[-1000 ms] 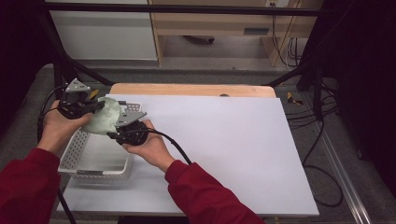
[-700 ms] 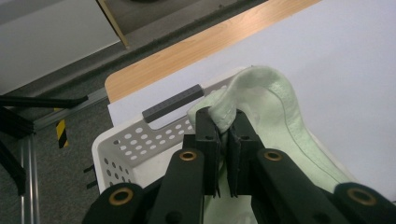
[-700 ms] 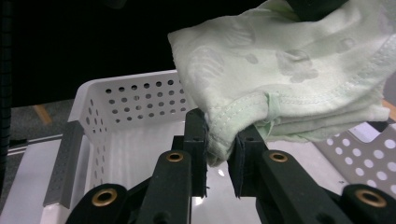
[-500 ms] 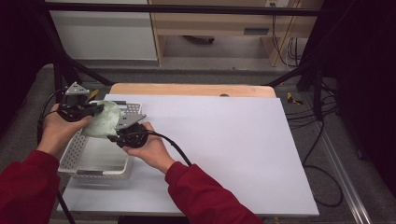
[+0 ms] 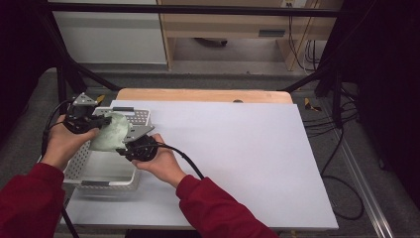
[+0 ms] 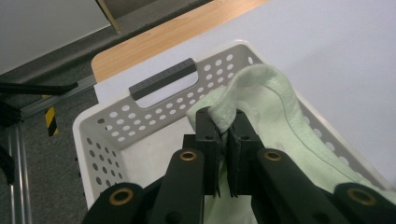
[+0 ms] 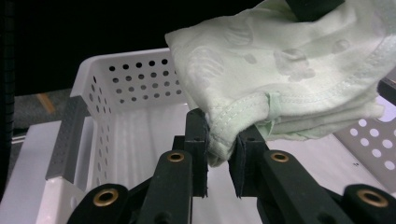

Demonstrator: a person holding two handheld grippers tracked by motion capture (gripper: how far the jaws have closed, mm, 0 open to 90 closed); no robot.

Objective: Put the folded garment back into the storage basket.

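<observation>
A folded pale green cloth (image 5: 112,134) hangs over the white perforated basket (image 5: 79,166) at the table's left edge. My left gripper (image 5: 101,120) is shut on the cloth's hemmed edge (image 6: 254,93), its jaws pinching the fabric over the basket (image 6: 112,126). My right gripper (image 5: 130,144) is shut on another stitched corner of the same cloth (image 7: 280,65), which bunches between its jaws above the basket's inside (image 7: 140,126). Both hands hold the cloth above the basket, not resting on its floor.
The basket has a grey handle (image 6: 162,79) on its far rim. A white sheet (image 5: 237,158) covers the tabletop to the right. A wooden strip (image 5: 203,95) runs along the far edge. Black frame posts and cables stand at both sides.
</observation>
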